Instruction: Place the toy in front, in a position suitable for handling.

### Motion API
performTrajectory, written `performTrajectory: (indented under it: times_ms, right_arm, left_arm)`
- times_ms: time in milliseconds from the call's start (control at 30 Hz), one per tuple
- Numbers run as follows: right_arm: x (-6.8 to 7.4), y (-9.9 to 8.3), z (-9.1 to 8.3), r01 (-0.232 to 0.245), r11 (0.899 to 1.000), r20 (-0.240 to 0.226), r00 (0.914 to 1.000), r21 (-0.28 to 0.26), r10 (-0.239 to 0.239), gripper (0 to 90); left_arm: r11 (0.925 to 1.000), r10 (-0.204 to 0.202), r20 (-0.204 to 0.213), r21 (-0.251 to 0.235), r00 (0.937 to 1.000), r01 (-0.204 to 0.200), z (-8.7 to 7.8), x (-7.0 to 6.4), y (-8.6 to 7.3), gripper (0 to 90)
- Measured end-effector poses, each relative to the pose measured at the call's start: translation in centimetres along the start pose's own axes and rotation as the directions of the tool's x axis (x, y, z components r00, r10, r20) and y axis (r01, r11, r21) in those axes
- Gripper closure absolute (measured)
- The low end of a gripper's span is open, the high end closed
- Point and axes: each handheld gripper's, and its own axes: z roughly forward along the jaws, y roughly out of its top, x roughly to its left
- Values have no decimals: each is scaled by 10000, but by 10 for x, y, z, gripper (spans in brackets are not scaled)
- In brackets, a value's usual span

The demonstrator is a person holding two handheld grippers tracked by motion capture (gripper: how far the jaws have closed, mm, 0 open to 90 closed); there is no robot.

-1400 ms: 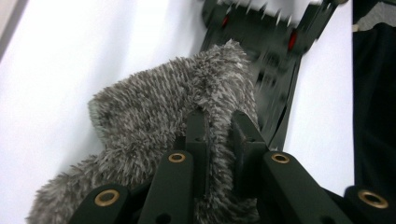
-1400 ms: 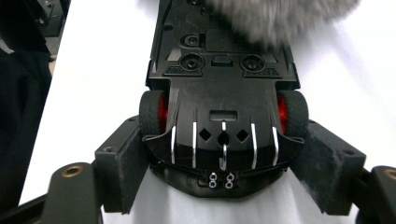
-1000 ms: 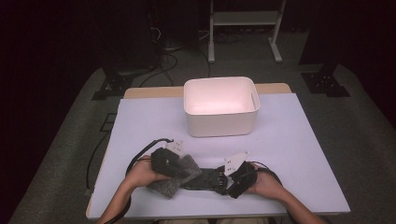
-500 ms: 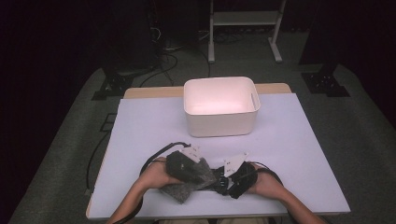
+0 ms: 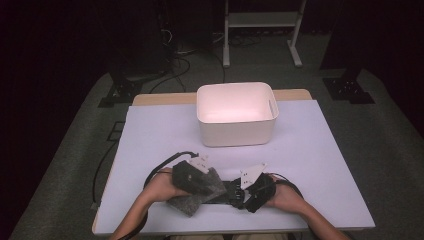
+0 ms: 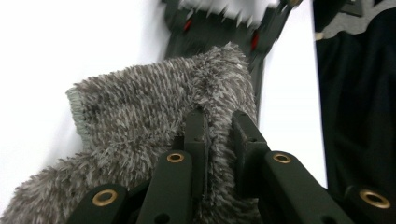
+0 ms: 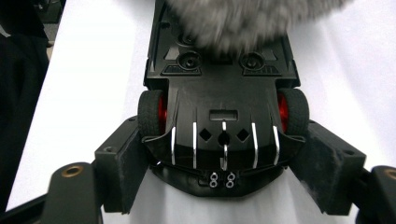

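A black toy car [image 7: 222, 93] lies underside up near the table's front edge, with red wheel hubs showing. My right gripper [image 7: 223, 158] is shut on one end of it, a jaw pressed against each side. In the high view the car [image 5: 226, 192] lies between my hands, with the right gripper [image 5: 245, 192] at its right end. My left gripper [image 6: 219, 119] is shut on a grey fuzzy cloth [image 6: 154, 107]. The cloth [image 5: 197, 197] hangs over the car's far end [image 6: 210, 32] and covers it in the right gripper view [image 7: 252, 18]. The left gripper [image 5: 200, 179] sits over the cloth.
A white empty bin [image 5: 235, 112] stands at the back middle of the pale table [image 5: 320, 150]. Black cables loop on the table beside each hand. Dark floor, cables and a metal stand lie beyond the table's far edge.
My left gripper has carried the grey cloth to the right, onto the toy car's far end. The right gripper and the car have stayed about where they were.
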Motion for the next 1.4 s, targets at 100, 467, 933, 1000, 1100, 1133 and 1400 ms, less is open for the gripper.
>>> performTrajectory:
  times_ms: [100, 467, 933, 1000, 1100, 1133, 1400]
  right_arm:
    - [-2, 0, 0, 43, 10000, -59, 10000, -15, -43, 235]
    - [-8, 0, 1, -1176, 9930, -363, 9924, 93, 1178, 189]
    - [-20, 17, -16, -2232, 9744, -1089, 9696, -263, 2191, 151]
    - [-23, 19, -16, -2298, 9730, -1097, 9679, -208, 2263, 152]
    - [-30, 21, -14, -2551, 9669, -1232, 9599, -103, 2520, 155]
    - [-31, 21, -12, -2649, 9642, -1313, 9562, -72, 2617, 155]
    - [-44, 20, 1, -3279, 9447, -2045, 9241, 89, 3227, 166]
  left_arm:
    - [9995, -309, -313, 25, 9990, 310, -10, 4, -13, 781]
    - [9996, -243, 113, 129, 9996, 242, 2, 0, -11, 779]
    - [9986, 339, 188, 397, 9992, -346, 9, -9, 5, 780]
    - [9986, 407, 244, 327, 9989, -415, 10, -11, 6, 780]
    - [9988, 408, 324, 257, 9986, -417, 10, -10, 5, 781]
    - [9989, 398, 335, 243, 9986, -406, 10, -10, 5, 781]
    - [9990, 404, 303, 182, 9987, -410, 9, -9, 5, 780]
